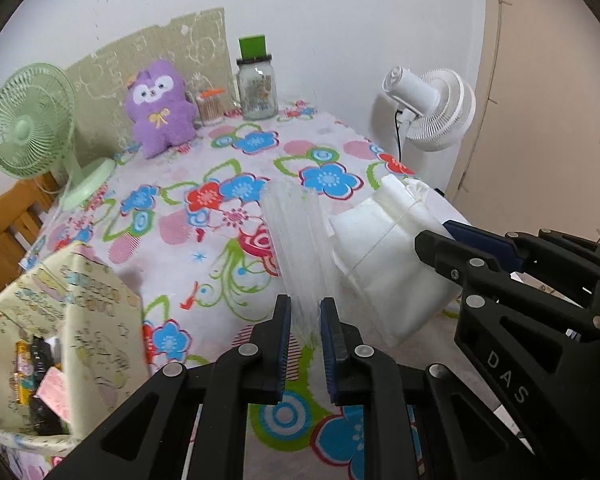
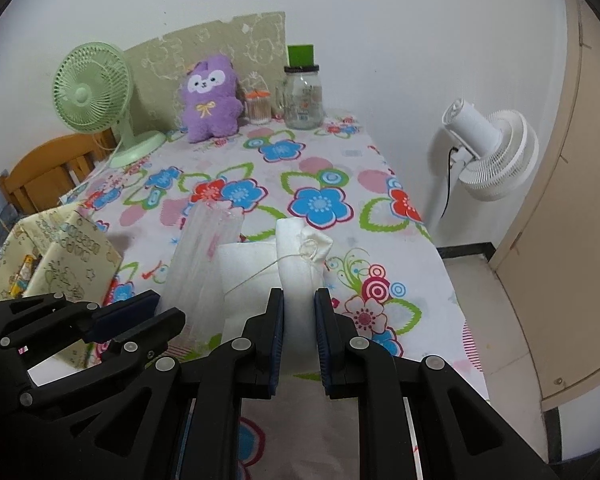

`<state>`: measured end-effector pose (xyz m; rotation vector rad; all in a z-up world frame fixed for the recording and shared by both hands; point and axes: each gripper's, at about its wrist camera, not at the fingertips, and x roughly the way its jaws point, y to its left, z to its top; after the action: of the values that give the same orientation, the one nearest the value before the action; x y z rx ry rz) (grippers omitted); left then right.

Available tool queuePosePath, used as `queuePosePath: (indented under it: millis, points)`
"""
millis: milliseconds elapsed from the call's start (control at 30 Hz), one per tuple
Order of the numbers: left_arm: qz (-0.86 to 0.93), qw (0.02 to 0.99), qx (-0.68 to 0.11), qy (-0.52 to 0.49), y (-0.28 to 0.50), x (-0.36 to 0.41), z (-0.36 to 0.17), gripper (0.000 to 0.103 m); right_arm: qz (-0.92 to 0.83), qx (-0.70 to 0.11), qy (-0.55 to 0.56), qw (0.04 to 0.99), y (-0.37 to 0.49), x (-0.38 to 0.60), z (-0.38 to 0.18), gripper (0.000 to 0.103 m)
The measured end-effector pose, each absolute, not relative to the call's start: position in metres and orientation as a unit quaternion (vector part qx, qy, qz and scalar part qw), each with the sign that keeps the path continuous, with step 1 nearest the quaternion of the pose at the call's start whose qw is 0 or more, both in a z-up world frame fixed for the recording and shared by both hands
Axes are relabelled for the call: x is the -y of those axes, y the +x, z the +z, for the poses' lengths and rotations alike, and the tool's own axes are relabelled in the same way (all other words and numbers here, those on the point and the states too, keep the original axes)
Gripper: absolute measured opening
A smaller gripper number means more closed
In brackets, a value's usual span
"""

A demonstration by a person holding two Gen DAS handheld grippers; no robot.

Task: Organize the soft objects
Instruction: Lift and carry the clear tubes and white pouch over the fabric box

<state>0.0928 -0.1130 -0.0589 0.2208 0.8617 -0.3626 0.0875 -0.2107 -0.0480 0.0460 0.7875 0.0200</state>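
The left gripper (image 1: pixel 305 312) is clamped on the near edge of a clear plastic wrapper (image 1: pixel 296 232), and the right gripper (image 2: pixel 299 304) is clamped on a fold of the white fabric bundle (image 2: pixel 268 272) tied with thin string (image 2: pixel 260 270); the two pieces seem to belong together, the wrapper lying along the bundle's left flank, and both appear held above the floral tablecloth (image 1: pixel 220 208) near its front edge, though whether any part touches the cloth cannot be told. The bundle looks light and limp, likely to sag and fold wherever it is unsupported, so a grip on a thick fold is better than one on a single layer; the wrapper looks slick and crinkly and could slide out of a narrow pinch, and the string could snag on a finger. Left of the bundle stands an open patterned box (image 1: pixel 72 308) with packets already inside, a plausible place for soft things, its near flap the thing to clear. Behind the bundle, at the far edge of the table, sit a purple plush toy (image 1: pixel 160 108), a glass jar (image 1: pixel 257 88) and a small cotton-swab pot (image 1: pixel 210 108); far left of the bundle stands a green fan (image 1: pixel 32 124), and to its right, off the table, a white fan (image 1: pixel 432 108), all well apart from it
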Motion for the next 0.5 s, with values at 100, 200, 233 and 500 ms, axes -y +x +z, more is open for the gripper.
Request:
queuePosePath:
  millis: [100, 200, 233, 500]
  points:
    - [-0.171, 0.892, -0.403, 0.11, 0.086, 0.108, -0.05, 0.013, 0.009, -0.377, 0.019, 0.926, 0.082, 0.206, -0.039, 0.018]
    - [-0.171, 0.896, -0.394, 0.109, 0.08, 0.104, -0.042, 0.013, 0.009, -0.369, 0.016, 0.929, 0.076, 0.203, -0.03, 0.018]
    - [-0.17, 0.898, -0.391, 0.11, 0.078, 0.103, -0.039, 0.013, 0.009, -0.365, 0.015, 0.931, 0.073, 0.201, -0.026, 0.018]
    - [-0.163, 0.907, -0.372, 0.109, 0.061, 0.089, -0.019, 0.013, 0.011, -0.349, 0.009, 0.937, 0.058, 0.187, -0.007, 0.018]
